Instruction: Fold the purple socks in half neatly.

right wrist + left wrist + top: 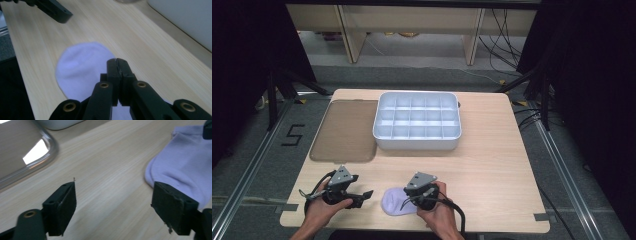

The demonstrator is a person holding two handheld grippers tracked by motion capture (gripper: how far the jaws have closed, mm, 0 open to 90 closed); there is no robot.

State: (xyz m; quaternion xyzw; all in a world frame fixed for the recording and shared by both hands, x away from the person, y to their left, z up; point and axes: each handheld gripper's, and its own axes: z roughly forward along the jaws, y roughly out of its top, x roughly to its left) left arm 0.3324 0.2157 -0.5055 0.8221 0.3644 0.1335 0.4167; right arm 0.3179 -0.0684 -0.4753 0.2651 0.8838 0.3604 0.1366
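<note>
Sock [393,201] of pale lilac lay flat near the front edge of the wooden counter [492,165], about midway along it, as a person worked two hand-held grippers over it. The right gripper [117,62] hovered above the sock with its fingers [112,68] pressed together, nothing visibly caught between them. The left gripper [113,202], held just beside the sock toward the counter's front left corner, had its fingers [63,202] spread wide over bare wood, one of them close to the sock's rounded end. Farther back, a white compartment tray [417,142] stood near the counter's rear edge, with a translucent brown lid [344,131] lying flat at its left.
</note>
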